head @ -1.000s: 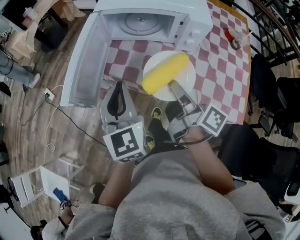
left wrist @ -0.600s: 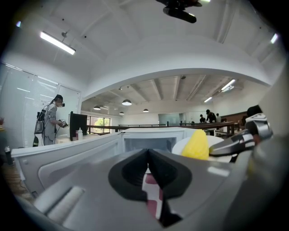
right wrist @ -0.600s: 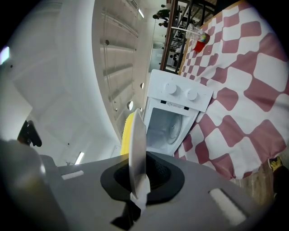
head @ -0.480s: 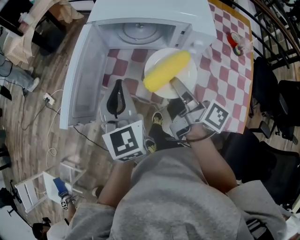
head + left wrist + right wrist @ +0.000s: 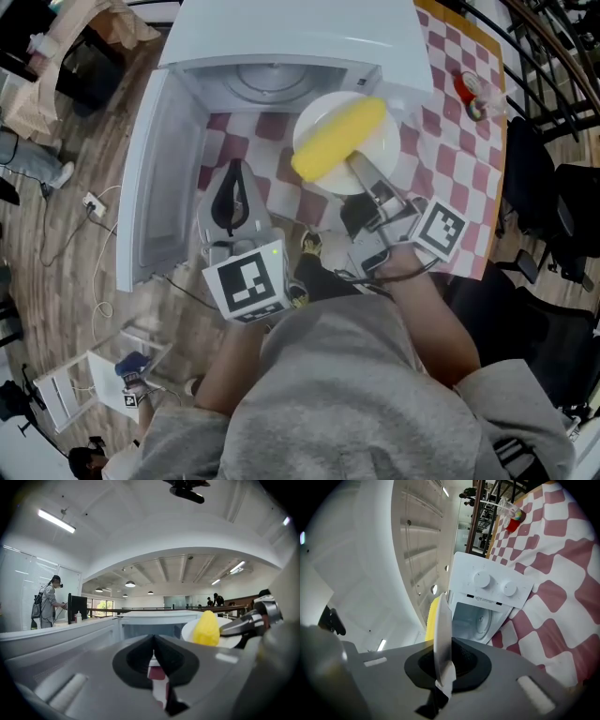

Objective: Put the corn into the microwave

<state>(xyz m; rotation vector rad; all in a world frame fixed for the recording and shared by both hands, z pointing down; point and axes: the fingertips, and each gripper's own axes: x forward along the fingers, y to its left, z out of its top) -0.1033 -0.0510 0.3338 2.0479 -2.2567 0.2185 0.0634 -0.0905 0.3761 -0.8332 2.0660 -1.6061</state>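
A yellow corn cob (image 5: 337, 141) lies on a white plate (image 5: 377, 155). My right gripper (image 5: 361, 175) is shut on the plate's near rim and holds it level just in front of the open white microwave (image 5: 281, 37). In the right gripper view the plate (image 5: 442, 634) stands edge-on between the jaws, the corn (image 5: 432, 616) shows behind it, and the microwave's cavity (image 5: 476, 620) is ahead. My left gripper (image 5: 236, 169) hovers left of the plate, shut and holding nothing. In its own view its jaws (image 5: 153, 638) are together, with the corn (image 5: 206, 629) at the right.
The microwave's door (image 5: 164, 178) hangs open to the left, beside my left gripper. The table has a red-and-white checked cloth (image 5: 450, 178) with a red cup (image 5: 466, 86) at its far right. Black chairs (image 5: 553, 216) stand to the right. A cable lies on the wooden floor (image 5: 75, 262).
Both grippers have moved forward towards the microwave, carrying the plate and corn with them. The plate now sits closer to the cavity's mouth. Neither gripper's jaws have changed.
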